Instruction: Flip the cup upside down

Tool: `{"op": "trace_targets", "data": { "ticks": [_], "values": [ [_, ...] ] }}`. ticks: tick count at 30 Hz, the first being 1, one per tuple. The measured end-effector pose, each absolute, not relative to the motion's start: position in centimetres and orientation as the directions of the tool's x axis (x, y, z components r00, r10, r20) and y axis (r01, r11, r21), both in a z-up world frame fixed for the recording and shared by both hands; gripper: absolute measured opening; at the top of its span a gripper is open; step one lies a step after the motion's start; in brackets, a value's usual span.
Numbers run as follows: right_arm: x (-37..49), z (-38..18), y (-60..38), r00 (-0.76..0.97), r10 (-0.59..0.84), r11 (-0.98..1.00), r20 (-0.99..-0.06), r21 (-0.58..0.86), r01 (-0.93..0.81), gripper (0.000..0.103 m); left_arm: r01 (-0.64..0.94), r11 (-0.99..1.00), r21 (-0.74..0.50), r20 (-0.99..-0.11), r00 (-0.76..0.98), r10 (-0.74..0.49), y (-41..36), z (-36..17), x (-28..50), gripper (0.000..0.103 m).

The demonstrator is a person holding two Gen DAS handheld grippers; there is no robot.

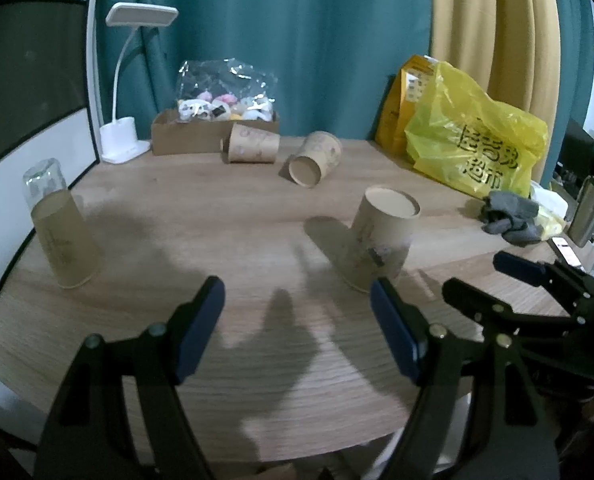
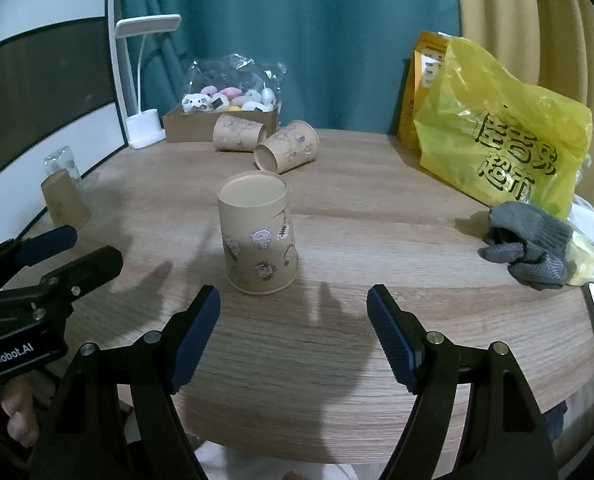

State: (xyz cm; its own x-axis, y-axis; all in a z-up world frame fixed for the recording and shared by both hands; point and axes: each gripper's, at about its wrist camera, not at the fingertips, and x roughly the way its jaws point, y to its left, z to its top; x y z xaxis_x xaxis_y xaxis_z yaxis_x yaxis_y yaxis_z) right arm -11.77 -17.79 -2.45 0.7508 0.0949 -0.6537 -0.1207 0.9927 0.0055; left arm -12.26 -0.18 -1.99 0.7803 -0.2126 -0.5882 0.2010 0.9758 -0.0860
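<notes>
Blue-padded fingers of our left tool (image 1: 297,300) are spreading wide apart over the wooden table (image 1: 257,380) in the left wrist view, holding nothing. Just beyond its right finger we are seeing the paper cup (image 1: 381,240) standing upside down on the table, base up and rim down, apart from the pads. Our right tool (image 1: 473,276) is showing at the right edge, also gaping and empty. Farther back, two more paper cups are lying on their sides (image 1: 253,143) (image 1: 315,158) near a cardboard box (image 1: 185,136) of small toys, with a white desk lamp (image 1: 121,136) at the left and a yellow plastic bag (image 1: 477,144) at the right. A frosted cup stack (image 1: 63,232) is standing inverted at the left. Turning to the right wrist view, we are holding the right tool (image 2: 293,304) wide open and empty, with the upside-down paper cup (image 2: 259,236) standing just ahead, slightly left of centre and untouched. Our left tool (image 2: 73,248) is reaching in from the left, open, and grey gloves (image 2: 529,240) are lying at the right.
</notes>
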Motion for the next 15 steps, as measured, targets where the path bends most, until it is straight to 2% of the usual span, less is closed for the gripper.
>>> {"op": "trace_targets", "data": {
  "ticks": [15],
  "values": [
    [-11.62, -2.52, -17.75, 0.749, 0.094, 0.993, -0.655, 0.006, -0.119, 0.079, 0.203, 0.977, -0.07, -0.59, 0.781, -0.205, -0.3, -2.06, -12.2, 0.077]
  ]
}}
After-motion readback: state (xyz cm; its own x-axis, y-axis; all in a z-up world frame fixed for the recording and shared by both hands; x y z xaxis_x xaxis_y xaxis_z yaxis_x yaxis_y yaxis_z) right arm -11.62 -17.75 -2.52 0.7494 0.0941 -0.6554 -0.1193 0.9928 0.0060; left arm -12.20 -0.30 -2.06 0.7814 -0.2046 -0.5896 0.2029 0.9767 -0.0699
